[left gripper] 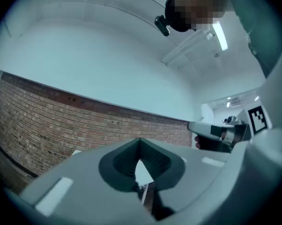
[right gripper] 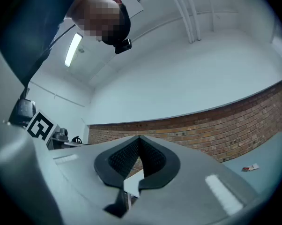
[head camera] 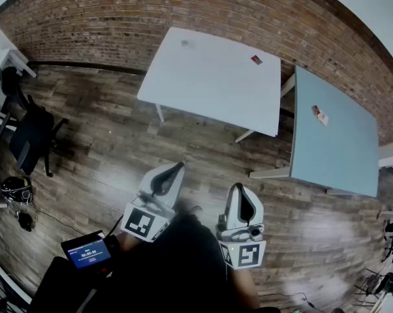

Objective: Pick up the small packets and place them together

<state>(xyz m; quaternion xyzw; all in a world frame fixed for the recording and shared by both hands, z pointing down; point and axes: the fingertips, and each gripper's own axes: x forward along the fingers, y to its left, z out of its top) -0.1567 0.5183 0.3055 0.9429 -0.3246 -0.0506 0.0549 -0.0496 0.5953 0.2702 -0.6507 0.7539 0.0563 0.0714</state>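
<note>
Soft, even indoor light fills the head view. The white tabletop (head camera: 209,77) is the brightest patch, nearly washed out, and the wooden floor (head camera: 105,142) has a dull sheen at the right. Fisheye bending curves the brick wall (head camera: 118,12), and the corners fall dark. In the left gripper view a ceiling strip light (left gripper: 220,35) glares. The left hand-held gripper (left gripper: 140,139) and the right hand-held gripper (right gripper: 139,138) look soft close to the lens, inside a black rim.
</note>
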